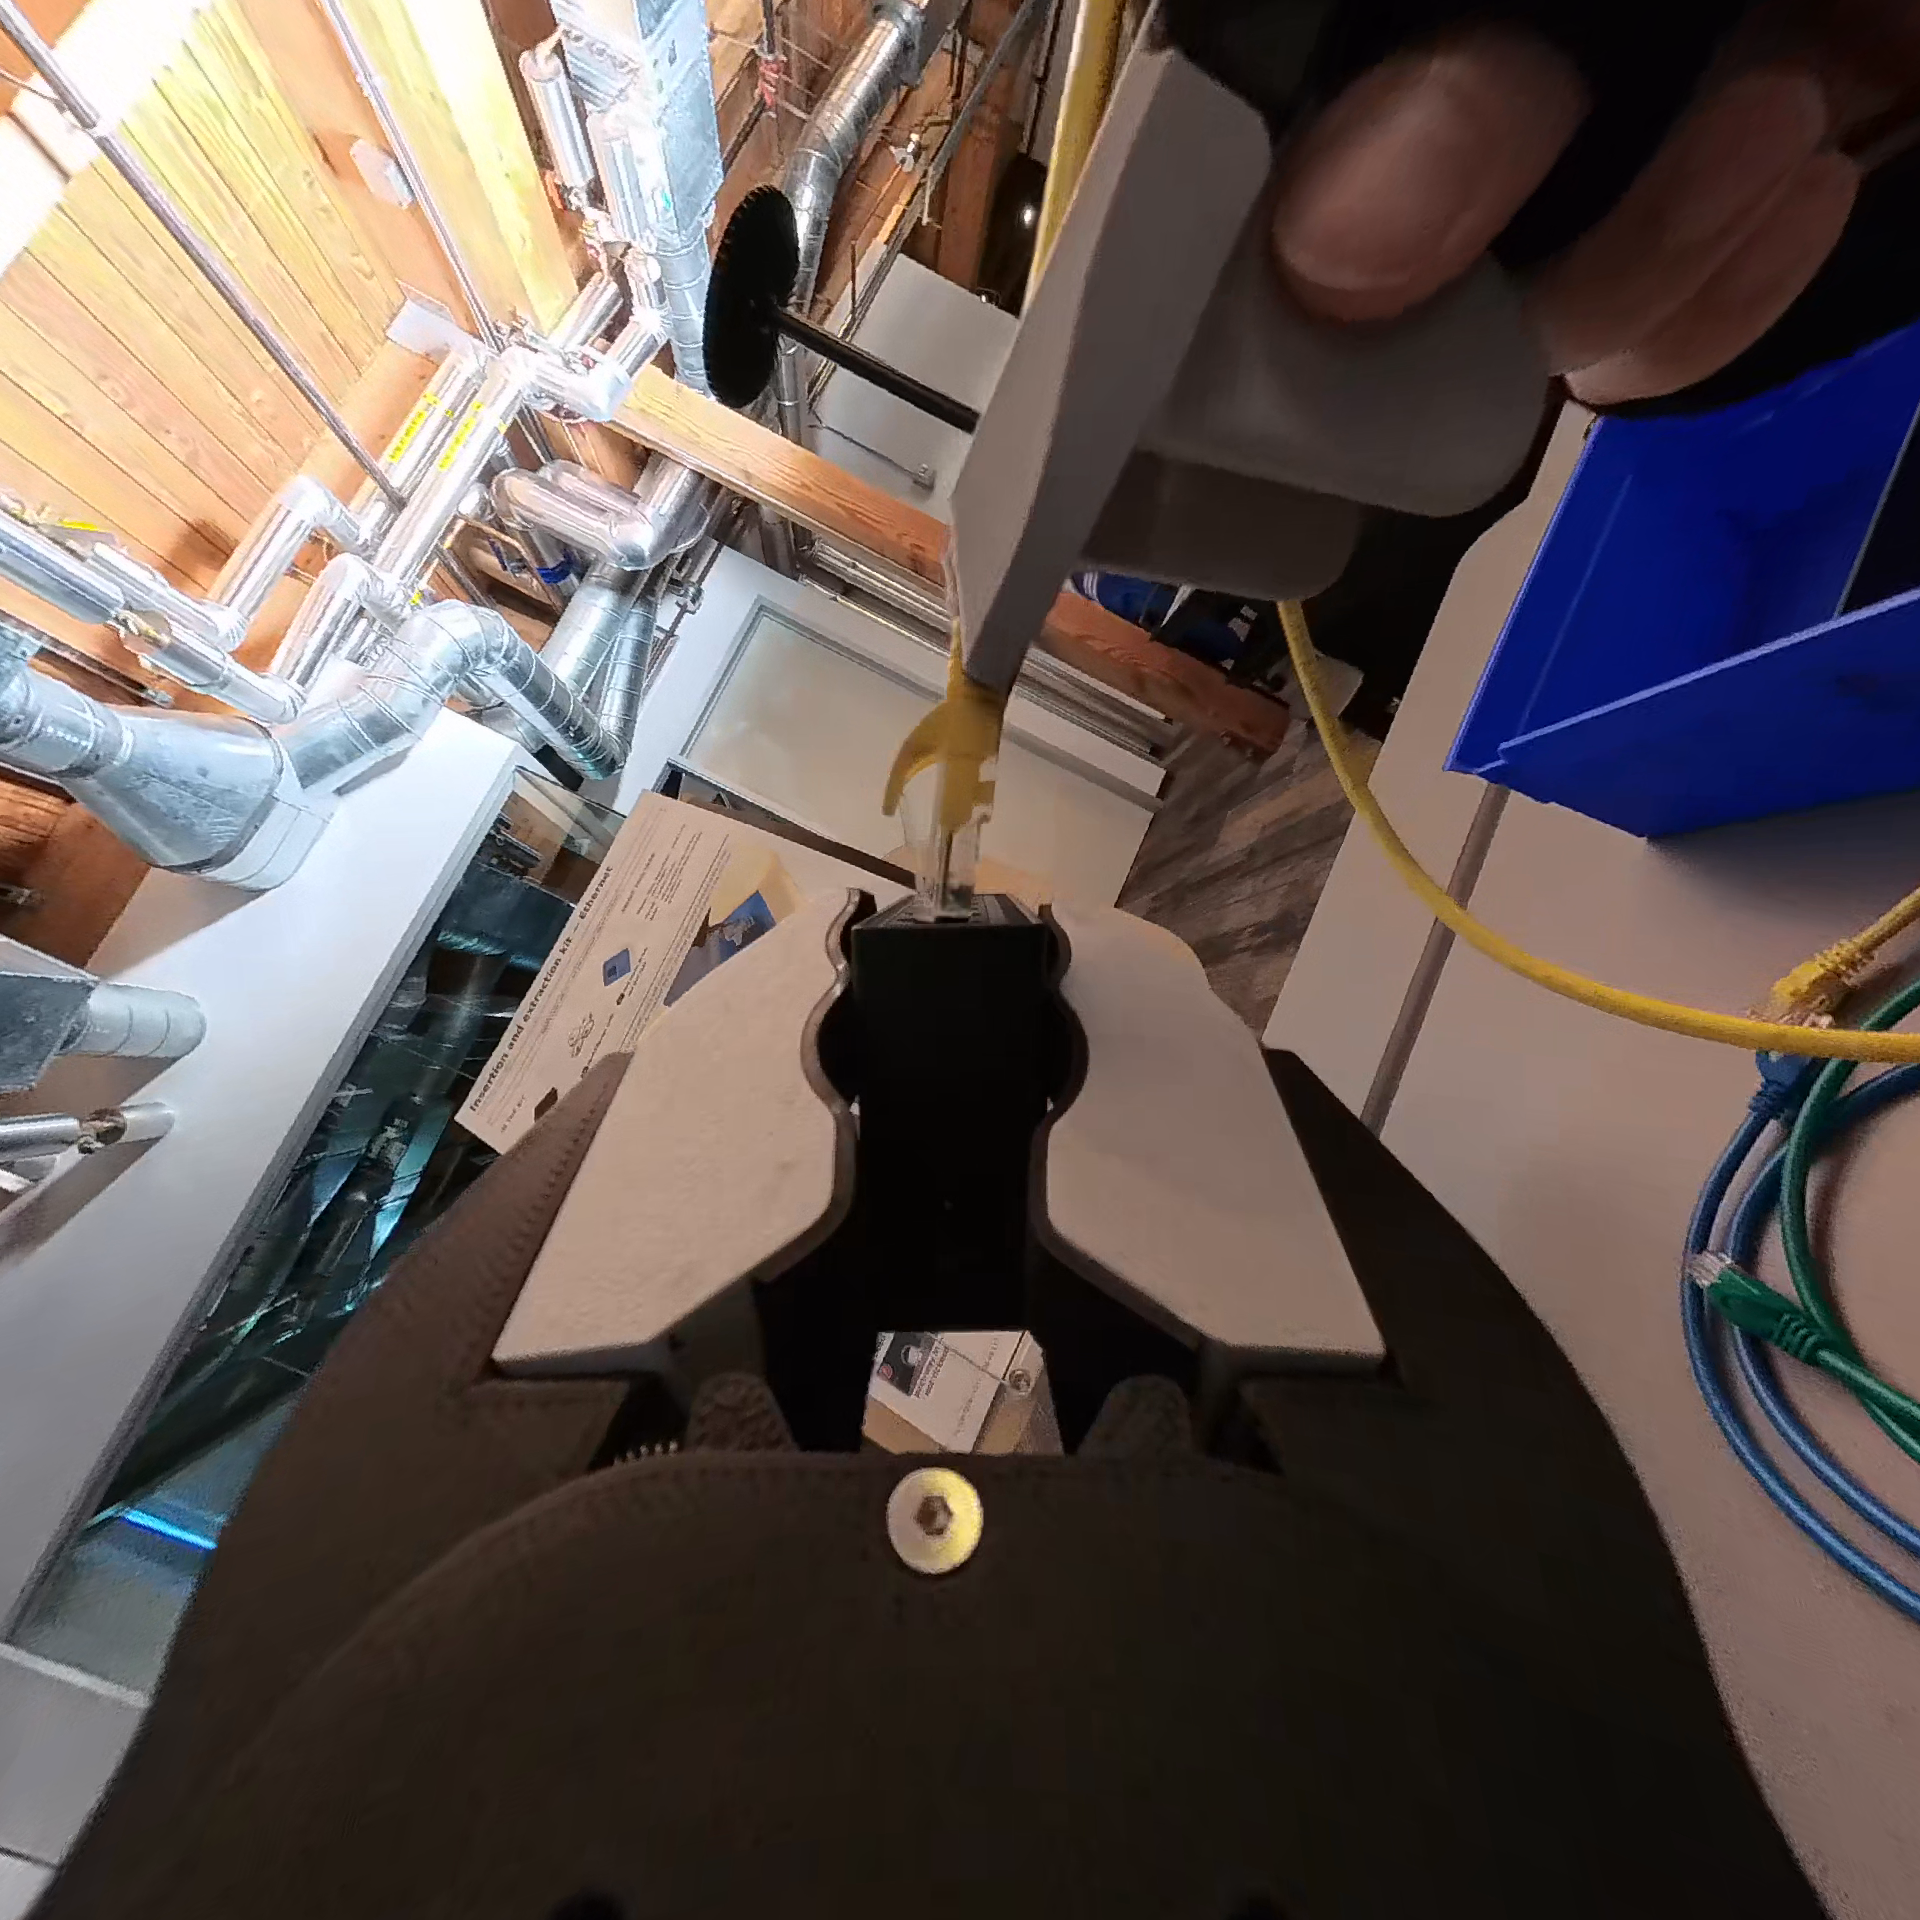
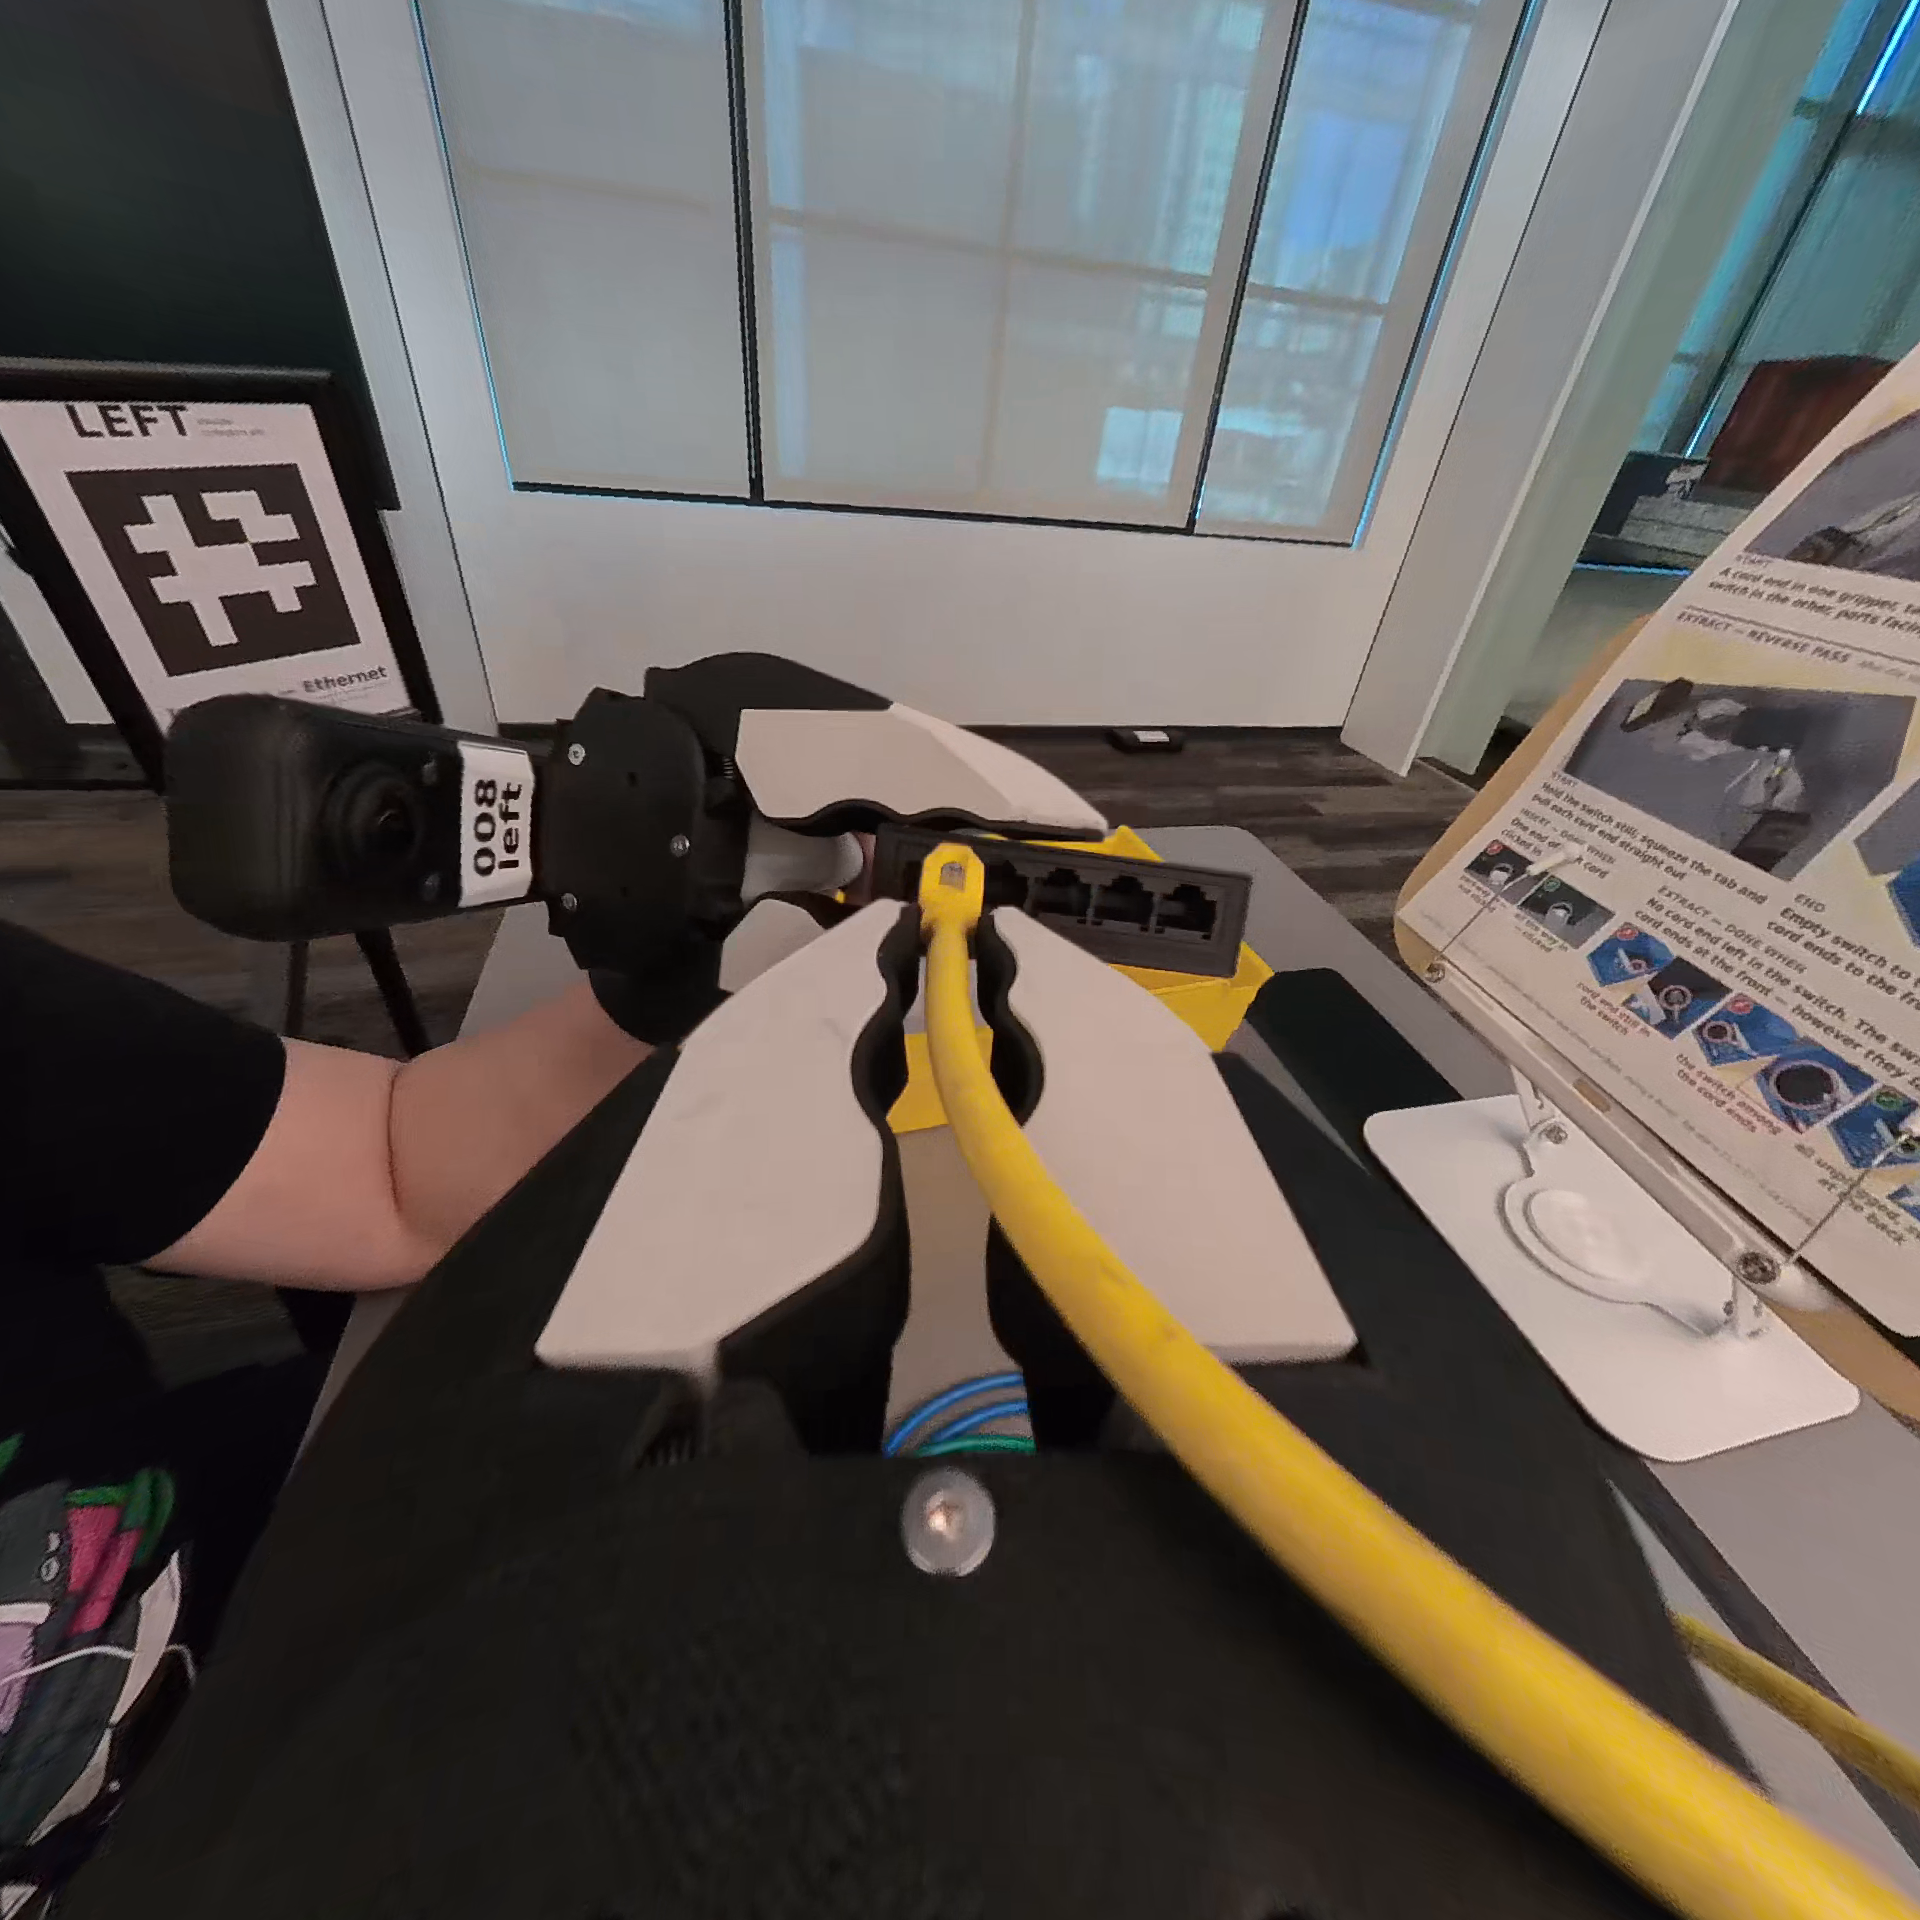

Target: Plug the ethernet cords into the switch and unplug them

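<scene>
My left gripper [image 1: 948,925] is shut on the black switch [image 1: 948,1091] and holds it in the air, ports facing away. In the right wrist view the switch [image 2: 1122,904] shows its row of ports, with a left finger [image 2: 904,769] on top of it. My right gripper [image 2: 948,935] is shut on the yellow ethernet cord [image 2: 1039,1195] just behind its plug [image 2: 951,878]. The plug [image 1: 951,790] has its clear tip at the mouth of a port near the switch's left end. How deep it sits I cannot tell. A right finger [image 1: 1101,395] reaches in from above.
Blue and green cords [image 1: 1787,1299] lie coiled on the grey table [image 1: 1558,1195], next to a blue bin [image 1: 1714,603]. A yellow bin [image 2: 1226,987] sits under the switch. An instruction board on a white stand [image 2: 1714,935] is at right. A person's arm [image 2: 468,1143] is at left. Across from one pair of fingers to the other is roughly 4 cm.
</scene>
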`<act>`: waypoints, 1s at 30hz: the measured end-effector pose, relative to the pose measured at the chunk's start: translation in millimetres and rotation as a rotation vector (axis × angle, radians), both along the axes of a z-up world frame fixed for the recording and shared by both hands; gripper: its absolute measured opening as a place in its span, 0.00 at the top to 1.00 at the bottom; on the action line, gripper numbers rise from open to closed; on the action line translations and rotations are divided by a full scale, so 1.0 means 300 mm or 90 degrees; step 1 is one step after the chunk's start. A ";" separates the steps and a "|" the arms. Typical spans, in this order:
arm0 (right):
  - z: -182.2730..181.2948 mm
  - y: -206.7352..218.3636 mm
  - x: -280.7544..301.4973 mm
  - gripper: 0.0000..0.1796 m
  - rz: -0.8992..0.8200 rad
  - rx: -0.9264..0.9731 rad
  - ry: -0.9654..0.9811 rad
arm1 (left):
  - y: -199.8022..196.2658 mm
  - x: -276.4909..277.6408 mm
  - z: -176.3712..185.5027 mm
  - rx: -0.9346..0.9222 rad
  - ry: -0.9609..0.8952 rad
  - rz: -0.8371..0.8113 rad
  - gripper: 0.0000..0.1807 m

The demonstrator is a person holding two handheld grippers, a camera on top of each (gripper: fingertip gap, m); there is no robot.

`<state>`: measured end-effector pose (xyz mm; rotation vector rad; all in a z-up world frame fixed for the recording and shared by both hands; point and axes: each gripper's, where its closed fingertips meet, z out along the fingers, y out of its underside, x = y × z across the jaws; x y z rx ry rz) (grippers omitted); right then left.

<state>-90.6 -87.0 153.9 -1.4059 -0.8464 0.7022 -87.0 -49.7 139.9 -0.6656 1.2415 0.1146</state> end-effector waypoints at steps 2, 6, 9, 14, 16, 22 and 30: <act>-0.004 -0.001 0.001 0.94 0.006 -0.014 0.003 | 0.002 0.001 -0.006 0.005 0.010 0.008 0.84; -0.023 0.009 -0.001 0.94 0.004 -0.039 -0.004 | 0.012 0.011 -0.025 0.011 0.040 0.035 0.84; -0.030 0.015 -0.008 0.94 0.001 -0.036 -0.010 | 0.015 0.006 -0.022 0.015 0.042 0.048 0.84; -0.034 0.007 -0.011 0.94 0.018 -0.046 -0.008 | 0.011 0.004 -0.028 0.013 0.057 0.055 0.84; -0.042 0.008 -0.010 0.94 0.017 -0.054 -0.015 | 0.013 0.007 -0.036 0.013 0.066 0.060 0.84; -0.042 -0.005 -0.012 0.94 0.034 -0.067 -0.008 | -0.002 0.009 -0.035 0.013 0.065 0.060 0.84; -0.040 -0.012 -0.003 0.94 0.024 -0.066 -0.015 | -0.020 0.026 -0.035 0.004 0.051 0.052 0.85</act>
